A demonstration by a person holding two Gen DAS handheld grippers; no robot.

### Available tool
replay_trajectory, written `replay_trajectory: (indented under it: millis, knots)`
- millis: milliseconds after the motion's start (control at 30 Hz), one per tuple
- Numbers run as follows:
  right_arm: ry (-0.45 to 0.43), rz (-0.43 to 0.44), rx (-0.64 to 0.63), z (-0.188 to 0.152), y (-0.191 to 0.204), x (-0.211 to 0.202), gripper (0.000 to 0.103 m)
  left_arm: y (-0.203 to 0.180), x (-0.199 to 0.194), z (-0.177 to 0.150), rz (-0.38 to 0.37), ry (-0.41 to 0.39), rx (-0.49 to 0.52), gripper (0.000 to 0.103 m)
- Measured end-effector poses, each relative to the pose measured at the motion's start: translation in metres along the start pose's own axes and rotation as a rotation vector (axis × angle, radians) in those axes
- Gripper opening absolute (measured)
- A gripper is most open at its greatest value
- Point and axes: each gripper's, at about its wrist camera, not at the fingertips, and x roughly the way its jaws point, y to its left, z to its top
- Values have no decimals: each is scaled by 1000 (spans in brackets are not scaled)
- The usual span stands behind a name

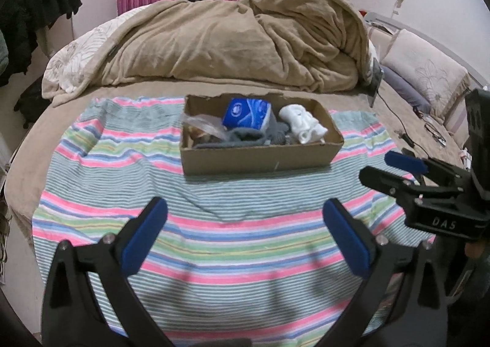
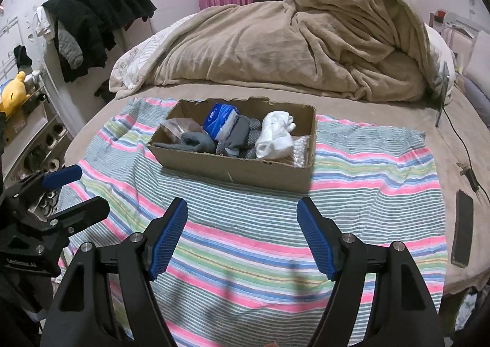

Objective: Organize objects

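Observation:
A brown cardboard box [image 1: 260,160] stands on a striped towel [image 1: 214,224] on the bed; it also shows in the right wrist view [image 2: 239,169]. Inside lie a blue tissue pack [image 1: 246,113] [image 2: 220,120], grey socks [image 1: 245,137] [image 2: 239,136], a white rolled cloth [image 1: 301,123] [image 2: 275,136], a clear plastic bag [image 1: 202,125] [image 2: 177,126] and a bag of cotton swabs [image 2: 300,148]. My left gripper [image 1: 245,218] is open and empty, well short of the box. My right gripper [image 2: 242,218] is open and empty over the towel; it also shows at the right of the left wrist view [image 1: 389,168].
A heaped tan blanket [image 1: 239,41] fills the bed behind the box. A phone [image 2: 462,227] and a cable [image 2: 459,139] lie on the bed at the right. Dark clothes [image 2: 98,16] hang at the left over shelves. Pillows [image 1: 425,74] lie at the right.

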Motion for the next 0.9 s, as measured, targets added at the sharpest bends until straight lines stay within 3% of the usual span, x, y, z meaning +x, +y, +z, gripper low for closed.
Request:
replay_trajectory:
  millis: [900]
  knots:
    - [22,-9,6,5,-4,13,77,11,17,6,-9,31,-18,102]
